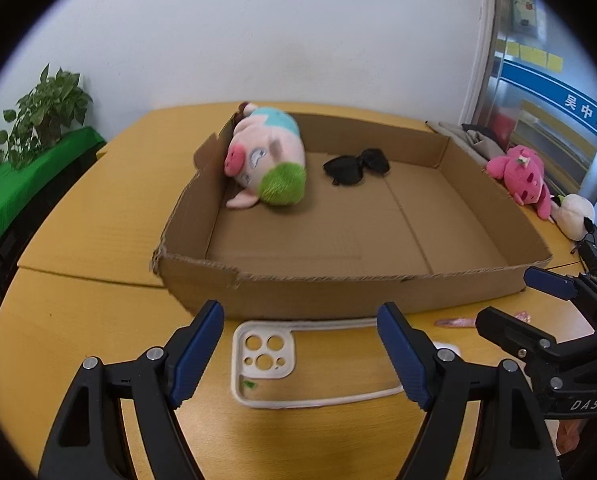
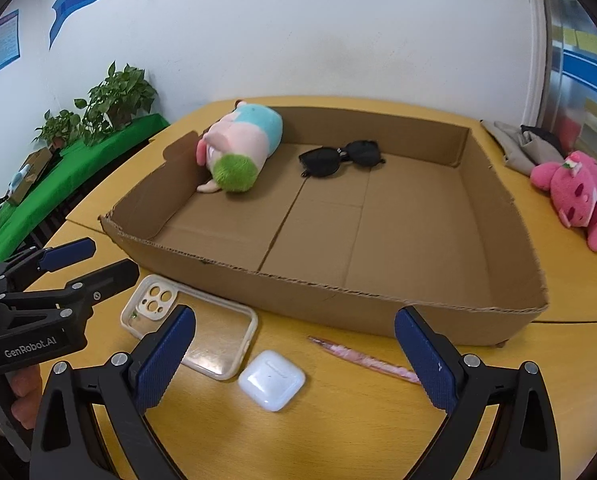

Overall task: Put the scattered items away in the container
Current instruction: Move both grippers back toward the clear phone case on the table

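White wall, yellow table, potted plants

Left wrist view: low over the yellow wooden counter, facing the shallow brown cardboard tray from its near-left side; close.
Right wrist view: low and close, further right, facing the same tray.
Shared: tray interior, clear cream-rimmed phone case, white back wall.

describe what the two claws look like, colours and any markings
Both claws are black plastic frames with silver screws and blue ribbed finger pads. The left claw body reads "GenRobot.AI" in white; the right claw shows "DAS". No cables visible.
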Demonstrator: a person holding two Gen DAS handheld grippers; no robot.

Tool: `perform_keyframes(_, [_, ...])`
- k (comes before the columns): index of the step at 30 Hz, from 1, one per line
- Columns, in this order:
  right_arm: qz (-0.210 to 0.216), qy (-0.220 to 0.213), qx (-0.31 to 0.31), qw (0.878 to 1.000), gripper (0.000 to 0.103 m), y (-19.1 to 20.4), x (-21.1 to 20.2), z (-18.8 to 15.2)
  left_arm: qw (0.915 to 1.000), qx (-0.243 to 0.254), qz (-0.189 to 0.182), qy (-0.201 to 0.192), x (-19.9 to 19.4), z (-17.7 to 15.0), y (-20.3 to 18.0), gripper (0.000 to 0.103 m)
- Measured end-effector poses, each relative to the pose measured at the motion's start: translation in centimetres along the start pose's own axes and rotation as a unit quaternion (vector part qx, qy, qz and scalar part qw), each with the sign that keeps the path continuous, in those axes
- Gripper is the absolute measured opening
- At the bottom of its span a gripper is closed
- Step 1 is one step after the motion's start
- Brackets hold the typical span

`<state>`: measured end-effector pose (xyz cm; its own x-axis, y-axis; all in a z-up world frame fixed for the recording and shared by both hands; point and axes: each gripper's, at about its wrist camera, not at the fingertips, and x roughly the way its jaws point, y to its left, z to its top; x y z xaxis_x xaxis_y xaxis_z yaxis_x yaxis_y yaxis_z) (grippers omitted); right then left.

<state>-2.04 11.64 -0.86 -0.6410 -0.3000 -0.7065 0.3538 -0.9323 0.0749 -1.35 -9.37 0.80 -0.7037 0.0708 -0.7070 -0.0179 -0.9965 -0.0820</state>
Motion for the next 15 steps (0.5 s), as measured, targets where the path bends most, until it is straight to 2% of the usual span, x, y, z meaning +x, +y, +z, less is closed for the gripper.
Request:
perform_keyframes(6, [0.021,0.035,-0.005,0.999,0.101,1.8,2.9,-0.4,0.9985,-0.011,0.024,0.048,2.6,-1.3,2.1,0.075])
perform_keyframes(7, [0.020,0.040,-0.009,0.999,0.101,2.2,3.4,-0.4,0.9978,-0.017,0.021,0.060,3.1,-1.6,2.5,0.071])
perform_keyframes(9, [0.019,0.052,-0.018,0.998,0.100,2.9,4.6,-0.6,0.9958,-0.029,0.016,0.086,4.2,-2.1,3.2,0.052])
perform_keyframes(11, [0.018,0.063,-0.028,0.997,0.098,3.5,5.5,-0.7,0.9935,-0.036,0.011,0.107,5.1,-2.7,3.6,0.039])
perform_keyframes(14, [0.015,0.073,-0.034,0.997,0.098,3.9,6.5,-1.0,0.9933,-0.035,0.008,0.110,5.2,-3.2,3.8,0.033])
perform_keyframes(15, [0.013,0.076,-0.035,0.996,0.097,3.9,6.8,-1.1,0.9934,-0.034,0.004,0.110,5.2,-3.3,3.7,0.026])
